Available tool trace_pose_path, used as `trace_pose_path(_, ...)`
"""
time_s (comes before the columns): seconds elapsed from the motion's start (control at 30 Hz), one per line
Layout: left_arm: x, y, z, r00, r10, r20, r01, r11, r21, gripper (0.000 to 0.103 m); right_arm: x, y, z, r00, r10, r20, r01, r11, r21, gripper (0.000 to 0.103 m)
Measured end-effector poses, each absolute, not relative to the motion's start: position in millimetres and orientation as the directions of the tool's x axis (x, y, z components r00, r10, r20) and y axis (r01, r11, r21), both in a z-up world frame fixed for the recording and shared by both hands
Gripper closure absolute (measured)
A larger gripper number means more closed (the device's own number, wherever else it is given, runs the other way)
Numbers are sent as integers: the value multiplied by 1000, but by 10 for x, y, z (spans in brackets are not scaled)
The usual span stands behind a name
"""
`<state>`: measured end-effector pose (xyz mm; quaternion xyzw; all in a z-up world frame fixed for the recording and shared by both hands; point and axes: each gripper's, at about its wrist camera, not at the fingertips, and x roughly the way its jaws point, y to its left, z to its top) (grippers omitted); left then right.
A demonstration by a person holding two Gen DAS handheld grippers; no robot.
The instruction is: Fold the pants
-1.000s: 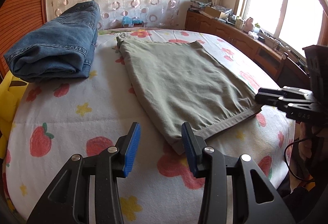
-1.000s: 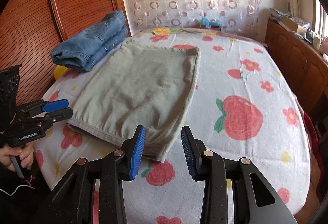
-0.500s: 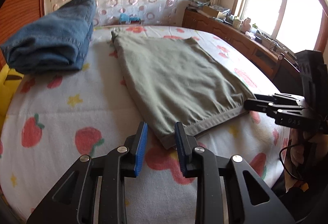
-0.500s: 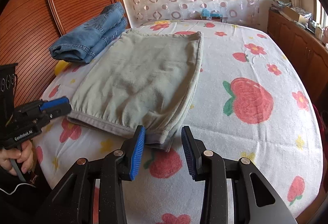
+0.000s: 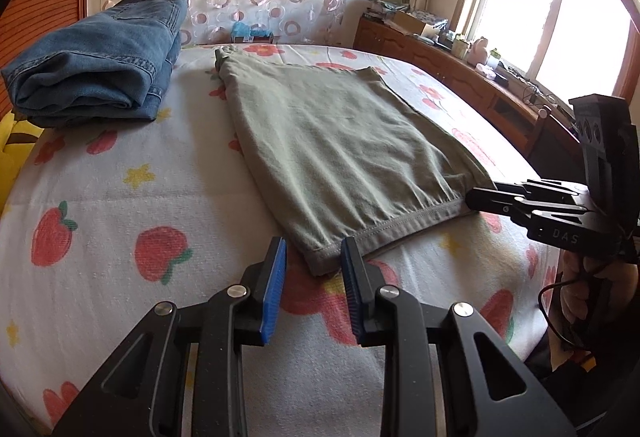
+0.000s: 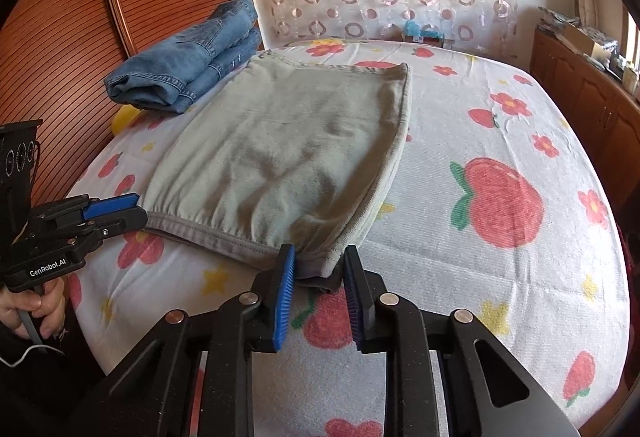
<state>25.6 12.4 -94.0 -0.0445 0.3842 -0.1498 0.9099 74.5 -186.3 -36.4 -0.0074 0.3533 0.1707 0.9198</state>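
While the olive pants [image 5: 340,153] lie flat beside the folded jeans [image 5: 100,73], the left gripper [image 5: 312,269] and right gripper [image 6: 320,273] each straddle a waistband corner, jaws just narrowing but not yet pinching, likely to lift that edge for a fold.

The folded olive-green pants [image 5: 340,153] lie flat across the middle of the frame on a fruit-print bedsheet [image 5: 120,197]. At bottom centre, the left gripper [image 5: 313,257] straddles their near waistband corner, its blue pads standing apart from the cloth after narrowing. At right, the right gripper [image 5: 474,199] meets the waistband's other corner; folded blue jeans [image 5: 100,65] sit upper left.
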Motion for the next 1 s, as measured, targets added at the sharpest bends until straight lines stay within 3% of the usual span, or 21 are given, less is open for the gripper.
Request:
trace_pose_path(0.3,297,75,-946,649,-348,-677,248,938,-244,74,766,-1879,-378,687,323,-651,-321,939,127,81)
trace_pose_path(0.47,282,37,-926,668,-345,-659,269,938,-219,92,765,-1869,-381,686,328,-649,-325,937,130,85)
trace_pose_path(0.63,231,56,-837,688,-360,-630,284,932,-224,94,734,-1815,-360,696,317,-644,-334,937,101,91)
trace_pose_path(1.0,125,122,-453,741,-376,-557,303,927,-222,95,536,-1865,-64,733,361,-577,-369,923,108,92)
